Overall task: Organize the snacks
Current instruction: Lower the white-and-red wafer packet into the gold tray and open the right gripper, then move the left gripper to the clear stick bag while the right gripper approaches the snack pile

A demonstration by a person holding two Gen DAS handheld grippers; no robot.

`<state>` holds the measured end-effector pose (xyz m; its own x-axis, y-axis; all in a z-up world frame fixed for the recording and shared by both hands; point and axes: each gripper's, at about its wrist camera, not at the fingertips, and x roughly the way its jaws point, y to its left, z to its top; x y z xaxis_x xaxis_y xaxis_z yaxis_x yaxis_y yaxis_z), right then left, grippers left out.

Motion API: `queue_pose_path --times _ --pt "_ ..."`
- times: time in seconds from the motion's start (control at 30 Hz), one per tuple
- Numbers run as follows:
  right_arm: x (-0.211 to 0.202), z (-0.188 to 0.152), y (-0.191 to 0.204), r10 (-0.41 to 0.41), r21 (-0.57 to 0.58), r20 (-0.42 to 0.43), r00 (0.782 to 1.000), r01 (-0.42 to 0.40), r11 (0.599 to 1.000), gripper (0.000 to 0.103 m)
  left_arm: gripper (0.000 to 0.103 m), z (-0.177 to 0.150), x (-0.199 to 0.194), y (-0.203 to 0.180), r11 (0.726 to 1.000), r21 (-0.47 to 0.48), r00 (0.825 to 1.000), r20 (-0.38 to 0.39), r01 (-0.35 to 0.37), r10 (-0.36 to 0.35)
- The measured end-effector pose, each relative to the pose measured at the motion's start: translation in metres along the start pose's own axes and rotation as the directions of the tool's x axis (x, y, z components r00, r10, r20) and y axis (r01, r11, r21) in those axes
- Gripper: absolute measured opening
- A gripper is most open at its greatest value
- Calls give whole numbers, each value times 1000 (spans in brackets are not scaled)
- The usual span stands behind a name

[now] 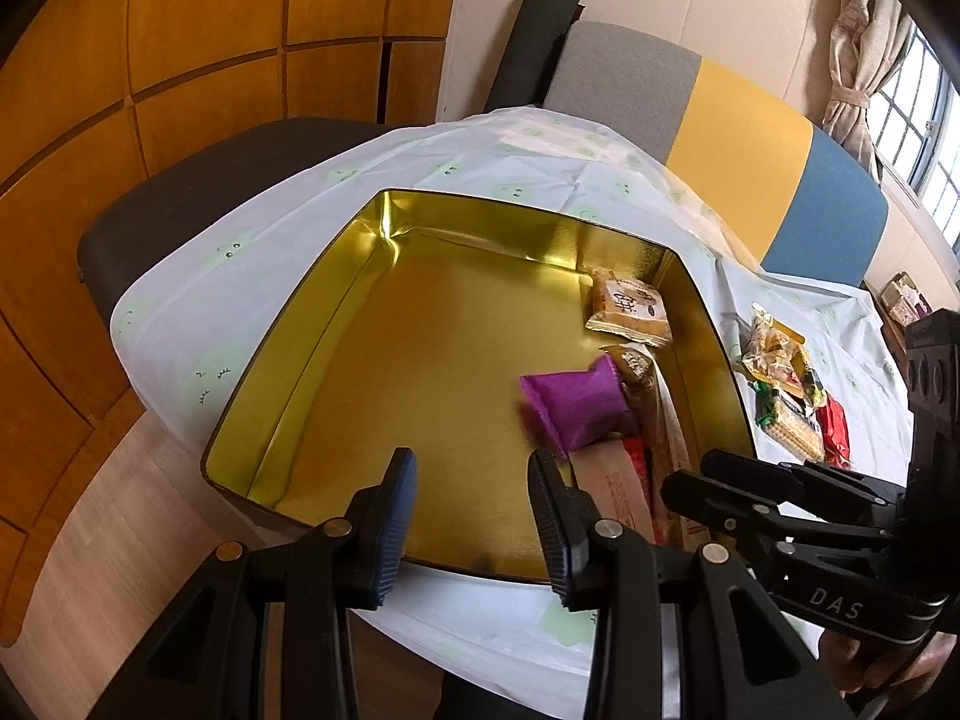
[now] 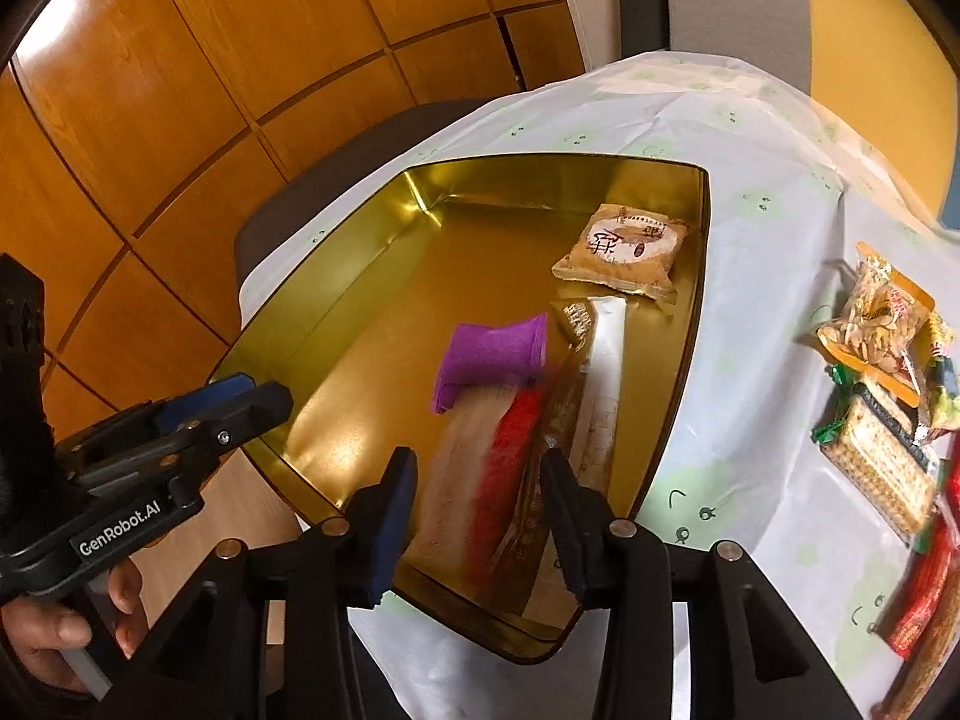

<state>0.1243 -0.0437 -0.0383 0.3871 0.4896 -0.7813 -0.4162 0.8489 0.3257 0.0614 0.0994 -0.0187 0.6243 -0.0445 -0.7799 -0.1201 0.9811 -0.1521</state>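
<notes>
Claws: both released, nothing between the pads; left claw and right claw hover over the tin's near rim.
Tin: one shallow gold metal box, glossy, rounded corners, on the cloth-covered counter.
Purple packet: crinkled foil, blurred, inside the tin at 12 o'clock from the right claw.
Long packets: about three, long axes running 6 to 12.
Square biscuit packet: one, at 1 o'clock.
Loose snacks: heap outside, 3 o'clock.

Orange wood-panelled wall, pale wood floor, curtained window, dark chair.
</notes>
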Motion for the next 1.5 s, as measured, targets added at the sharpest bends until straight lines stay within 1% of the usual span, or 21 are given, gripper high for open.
queue_pose_path --times 0.23,0.43,0.7,0.9,0.93,1.0,1.03,1.1,1.17,1.27,1.33,1.37,1.43,1.5 --pt "-12 -1 -1 -13 12 37 999 13 1000 44 39 2 -4 -2 1000 4 1000 9 -4 4" --pt "-31 -5 -8 -53 28 87 995 50 998 44 39 4 -7 -8 1000 21 1000 12 -2 2" --pt "-56 -13 -33 -109 77 127 986 99 992 44 39 4 -9 -17 999 42 1000 11 1 -1" --pt "-73 -23 -53 -164 100 132 978 151 983 44 39 3 -10 -26 998 68 1000 11 6 -7" --pt "-76 -25 -57 -174 100 131 976 162 982 45 39 2 -10 -27 997 72 1000 11 6 -7" --pt "-82 -29 -65 -200 100 128 971 188 977 56 39 2 -10 -30 997 80 1000 10 6 -7" --pt "-87 -32 -69 -219 98 129 967 207 973 62 40 2 -10 -31 996 84 1000 11 6 -7" --pt "-94 -37 -79 -248 91 125 961 238 967 62 43 2 -11 -34 995 95 1000 14 12 -13" --pt "-102 -42 -92 -289 87 112 951 280 956 67 43 3 -12 -37 994 104 1000 15 22 -23" --pt "-119 -51 -118 -358 102 94 929 349 932 68 43 3 -13 -44 991 129 999 19 37 -39" --pt "-132 -56 -138 -405 120 83 910 394 911 68 43 2 -14 -50 989 146 999 18 40 -43" --pt "-136 -59 -145 -421 125 79 903 410 903 68 43 2 -14 -53 987 155 999 19 35 -39" --pt "-148 -64 -163 -466 132 69 882 455 881 68 43 3 -14 -60 984 172 999 15 43 -46" --pt "-158 -67 -177 -493 138 63 868 482 865 68 43 5 -15 -70 979 199 999 12 50 -53"
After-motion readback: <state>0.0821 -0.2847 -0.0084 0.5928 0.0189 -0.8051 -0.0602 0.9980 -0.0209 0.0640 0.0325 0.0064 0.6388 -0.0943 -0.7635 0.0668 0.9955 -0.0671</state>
